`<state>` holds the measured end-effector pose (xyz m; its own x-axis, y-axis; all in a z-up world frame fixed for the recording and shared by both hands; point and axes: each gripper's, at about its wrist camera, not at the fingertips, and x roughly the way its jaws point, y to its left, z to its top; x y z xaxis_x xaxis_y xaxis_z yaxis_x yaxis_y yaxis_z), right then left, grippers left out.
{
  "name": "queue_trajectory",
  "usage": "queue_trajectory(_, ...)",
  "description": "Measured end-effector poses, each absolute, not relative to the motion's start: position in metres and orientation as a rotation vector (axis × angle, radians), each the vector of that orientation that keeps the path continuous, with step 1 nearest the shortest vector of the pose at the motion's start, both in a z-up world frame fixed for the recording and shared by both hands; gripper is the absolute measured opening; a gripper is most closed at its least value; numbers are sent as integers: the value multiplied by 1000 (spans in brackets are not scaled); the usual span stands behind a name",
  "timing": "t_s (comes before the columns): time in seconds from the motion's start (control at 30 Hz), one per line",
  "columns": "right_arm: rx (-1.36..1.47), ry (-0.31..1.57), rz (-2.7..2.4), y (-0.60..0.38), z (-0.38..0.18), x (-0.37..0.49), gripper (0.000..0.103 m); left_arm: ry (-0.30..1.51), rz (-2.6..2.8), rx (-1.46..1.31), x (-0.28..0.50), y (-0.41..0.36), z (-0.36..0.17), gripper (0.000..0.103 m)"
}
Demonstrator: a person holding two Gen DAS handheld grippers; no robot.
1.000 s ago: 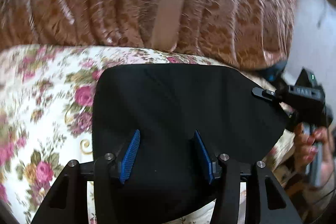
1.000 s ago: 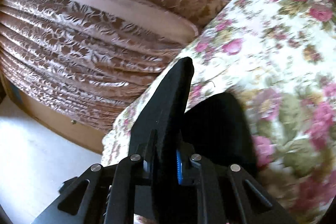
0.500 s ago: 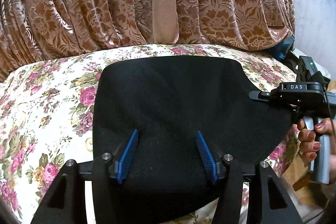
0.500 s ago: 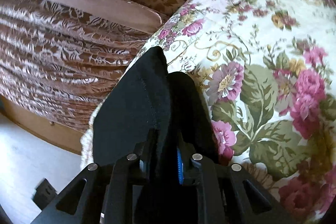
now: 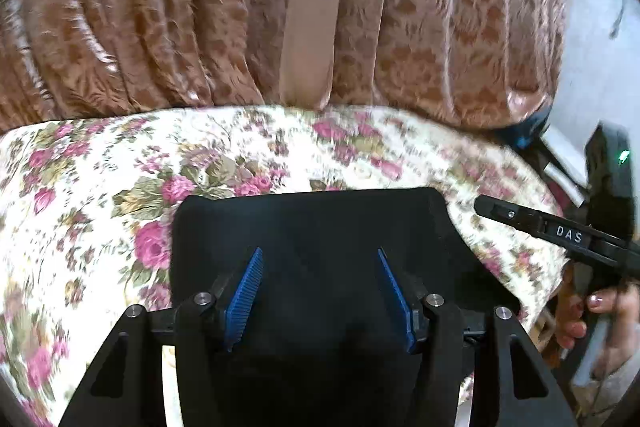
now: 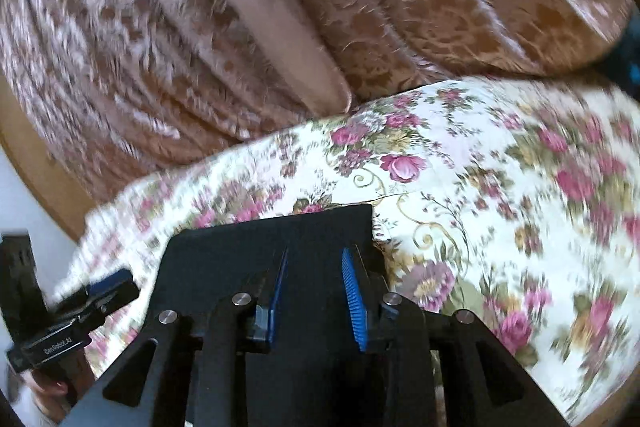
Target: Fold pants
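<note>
The black pants (image 5: 316, 227) lie folded flat in a compact rectangle on the floral bedspread (image 5: 100, 187). My left gripper (image 5: 318, 269) is open, its blue pads (image 5: 244, 291) spread above the near part of the pants, holding nothing. In the right wrist view the pants (image 6: 248, 243) lie under my right gripper (image 6: 314, 267), which is open with blue pads (image 6: 354, 303) apart and empty. The right gripper also shows in the left wrist view (image 5: 560, 235), off the pants' right edge. The left gripper shows in the right wrist view (image 6: 80, 311) at lower left.
A brown patterned curtain (image 5: 280, 7) hangs behind the bed. The bed's right edge drops off by a white wall (image 5: 592, 27) with dark clutter (image 5: 528, 135) beside it. A wooden board (image 6: 36, 167) and pale floor lie at the left in the right wrist view.
My right gripper has let go of the pants edge, opened and swung clear to the right. The pants now lie flat in a smaller fold. My left gripper stayed open.
</note>
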<state>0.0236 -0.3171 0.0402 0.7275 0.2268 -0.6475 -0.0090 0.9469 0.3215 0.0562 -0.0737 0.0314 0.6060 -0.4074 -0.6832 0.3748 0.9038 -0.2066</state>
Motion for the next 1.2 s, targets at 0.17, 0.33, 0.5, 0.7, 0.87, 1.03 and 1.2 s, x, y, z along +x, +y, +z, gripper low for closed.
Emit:
queue_trajectory(0.17,238,898,122,-290,25,66,29,907,-367,36,100,-94,5,58)
queue_trajectory(0.33,157,948,100,-278,-3,93,25,971,-336,10,122,-87,-28,59)
queue_trajectory(0.5,150,941,93,-283,-36,109,24,991,-345,-58,140,-80,-51,63)
queue_trajectory(0.7,225,902,85,-292,-49,114,24,967,-334,-41,144,-84,-57,63)
queue_trajectory(0.87,220,853,79,-290,-47,108,24,940,-342,-63,137,-79,-56,63)
queue_trajectory(1.03,186,788,45,-287,-42,94,32,890,-326,-85,120,-72,-48,63)
queue_trajectory(1.2,217,735,25,-294,-29,69,36,855,-289,-69,91,-62,-35,64)
